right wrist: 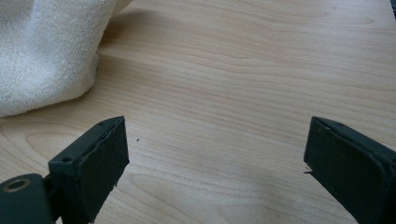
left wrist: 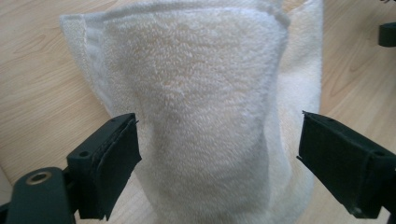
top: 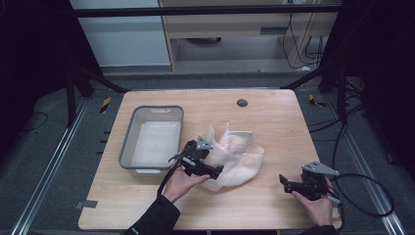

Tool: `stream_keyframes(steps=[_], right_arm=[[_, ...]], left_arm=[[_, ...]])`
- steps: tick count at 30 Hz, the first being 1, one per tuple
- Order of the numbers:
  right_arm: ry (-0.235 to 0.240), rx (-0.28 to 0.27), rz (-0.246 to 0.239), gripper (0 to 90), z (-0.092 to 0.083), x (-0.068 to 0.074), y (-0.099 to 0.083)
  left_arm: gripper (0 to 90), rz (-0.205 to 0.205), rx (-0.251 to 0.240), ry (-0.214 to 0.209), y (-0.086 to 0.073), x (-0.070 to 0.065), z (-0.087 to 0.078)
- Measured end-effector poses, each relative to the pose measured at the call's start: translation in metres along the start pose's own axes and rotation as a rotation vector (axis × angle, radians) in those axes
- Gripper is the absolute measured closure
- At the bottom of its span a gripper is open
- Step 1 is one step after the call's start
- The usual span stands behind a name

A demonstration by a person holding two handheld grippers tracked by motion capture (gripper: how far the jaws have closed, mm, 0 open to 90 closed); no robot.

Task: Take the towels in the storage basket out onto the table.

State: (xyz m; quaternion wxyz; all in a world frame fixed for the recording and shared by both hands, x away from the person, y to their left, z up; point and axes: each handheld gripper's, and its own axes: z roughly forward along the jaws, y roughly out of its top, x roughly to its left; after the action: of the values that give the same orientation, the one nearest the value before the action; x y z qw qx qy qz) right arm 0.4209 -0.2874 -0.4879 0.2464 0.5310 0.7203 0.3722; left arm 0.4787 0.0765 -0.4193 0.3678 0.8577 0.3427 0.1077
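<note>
I am holding the left hand-held gripper [left wrist: 219,158] wide open, jaws straddling a raised fold of the cream towel [left wrist: 201,107], gripping nothing. The right hand-held gripper [right wrist: 215,172] is gaping over bare surface [right wrist: 243,70]. Towel is lying mid-surface beside the grey bin [top: 128,147]; soft, light, best pinched at this fold. Crumpled, so no clear long axis.

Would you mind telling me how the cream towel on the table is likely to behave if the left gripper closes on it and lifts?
The towel lies crumpled with soft folds, so it will probably droop and unfold rather than hold its shape. Its thick looped pile suggests the open left gripper should get decent friction, not slip. It looks light, so it would likely bunch and drag across the wooden table if pushed.
</note>
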Motion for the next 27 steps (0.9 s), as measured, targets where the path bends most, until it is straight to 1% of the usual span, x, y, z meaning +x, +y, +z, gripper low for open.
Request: stream_keyframes(steps=[3,4,5,7,10,15,17,21,23,27], right_arm=[[0.001,0.002,0.001,6.5,0.0,0.0,0.0],[0.004,0.003,0.007,6.5,0.0,0.0,0.0],[-0.002,-0.001,-0.003,6.4,0.0,0.0,0.0],[-0.001,0.0,0.0,6.4,0.0,0.0,0.0],[-0.002,0.001,0.003,6.3,0.0,0.0,0.0],[-0.002,0.002,0.004,6.2,0.0,0.0,0.0],[-0.004,0.003,0.003,6.2,0.0,0.0,0.0],[-0.001,0.007,0.012,6.1,-0.001,0.0,0.0],[-0.006,0.004,0.005,6.1,-0.001,0.0,0.0],[-0.007,0.007,0.005,6.1,-0.001,-0.001,0.0]], left_arm=[[11.6,-0.001,-0.011,-0.009,-0.002,0.001,-0.006],[11.6,0.0,-0.016,-0.008,-0.003,0.002,-0.008],[11.7,0.003,-0.018,-0.004,-0.004,0.002,-0.01],[11.7,0.004,-0.02,-0.001,-0.007,0.003,-0.015],[12.0,0.009,-0.017,0.015,-0.011,0.006,-0.022],[12.0,-0.001,-0.028,0.03,-0.02,0.012,-0.034],[12.1,-0.002,-0.032,0.044,-0.025,0.015,-0.04],[12.8,-0.011,-0.048,0.055,-0.036,0.022,-0.052],[13.2,-0.028,-0.066,0.056,-0.042,0.025,-0.057],[14.2,-0.05,-0.098,0.066,-0.056,0.031,-0.065]])
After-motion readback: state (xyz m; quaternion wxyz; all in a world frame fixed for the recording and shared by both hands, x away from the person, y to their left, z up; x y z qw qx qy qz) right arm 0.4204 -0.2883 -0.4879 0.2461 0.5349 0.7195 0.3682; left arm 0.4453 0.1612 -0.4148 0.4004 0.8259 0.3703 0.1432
